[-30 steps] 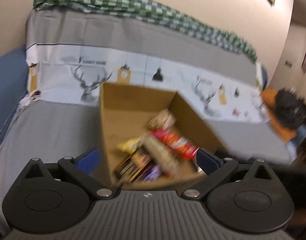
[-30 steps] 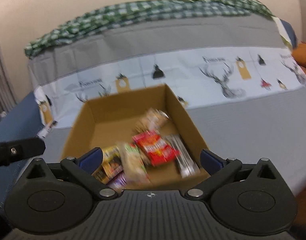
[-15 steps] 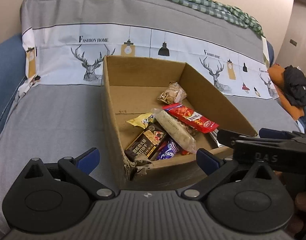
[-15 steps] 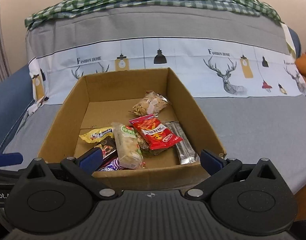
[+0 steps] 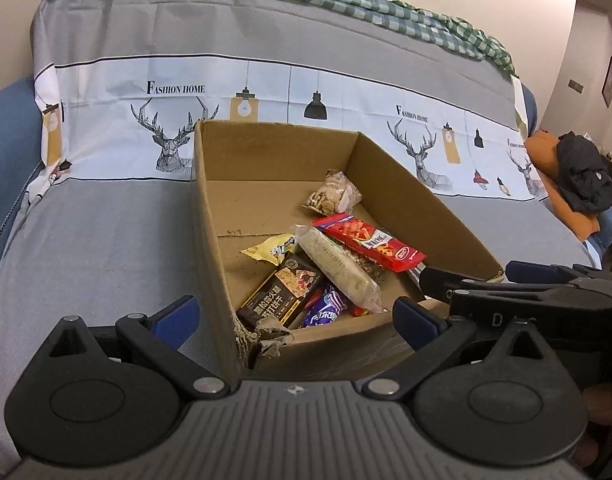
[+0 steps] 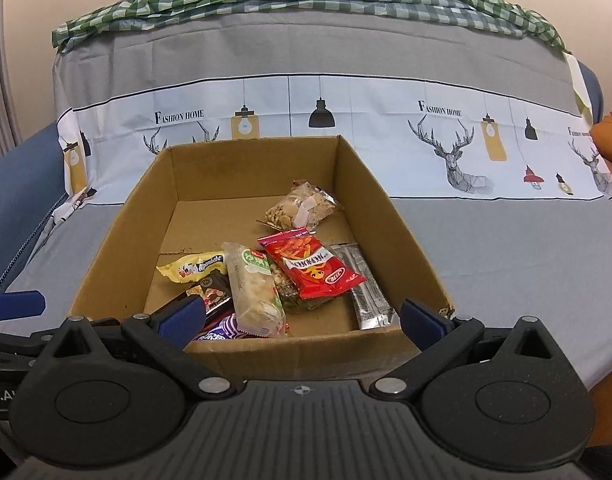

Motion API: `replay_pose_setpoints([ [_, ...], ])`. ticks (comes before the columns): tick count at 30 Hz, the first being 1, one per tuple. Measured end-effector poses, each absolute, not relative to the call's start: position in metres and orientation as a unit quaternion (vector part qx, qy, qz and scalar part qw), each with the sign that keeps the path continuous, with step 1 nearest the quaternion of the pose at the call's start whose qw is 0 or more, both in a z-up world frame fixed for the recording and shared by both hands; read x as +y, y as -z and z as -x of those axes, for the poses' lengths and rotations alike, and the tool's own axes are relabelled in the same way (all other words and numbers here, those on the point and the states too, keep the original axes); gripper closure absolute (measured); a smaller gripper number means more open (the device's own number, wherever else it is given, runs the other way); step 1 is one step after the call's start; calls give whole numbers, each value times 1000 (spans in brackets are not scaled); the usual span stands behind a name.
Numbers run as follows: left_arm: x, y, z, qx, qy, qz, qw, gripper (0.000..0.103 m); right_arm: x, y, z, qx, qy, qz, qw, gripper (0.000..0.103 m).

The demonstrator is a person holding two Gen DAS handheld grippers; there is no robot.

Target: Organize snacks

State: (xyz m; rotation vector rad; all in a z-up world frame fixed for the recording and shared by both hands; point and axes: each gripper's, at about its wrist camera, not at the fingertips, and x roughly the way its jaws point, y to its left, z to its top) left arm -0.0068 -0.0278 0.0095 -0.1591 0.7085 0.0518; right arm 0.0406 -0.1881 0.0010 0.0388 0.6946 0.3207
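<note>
The snacks (image 6: 282,276) lie heaped in the cardboard box (image 6: 390,240) on the sofa, toward its near edge. Each hand-held gripper, left (image 5: 294,320) and right (image 6: 302,320), hovers before that edge, spread wide and empty. This fits either sorting underway or packing done.

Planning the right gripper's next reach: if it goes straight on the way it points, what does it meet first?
Probably the near wall of the cardboard box, which fills the space between the open jaws of the right gripper. The snack pile lies just past it; depth is hard to judge through the fisheye.
</note>
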Motion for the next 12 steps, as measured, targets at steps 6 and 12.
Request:
replay_pose_setpoints([
  [6, -28, -9, 7, 346, -25, 78, 935, 0, -188, 0, -41, 338, -158, -19, 927, 1],
  [12, -28, -8, 6, 344, -24, 77, 935, 0, -189, 0, -42, 340, -158, -21, 927, 1],
])
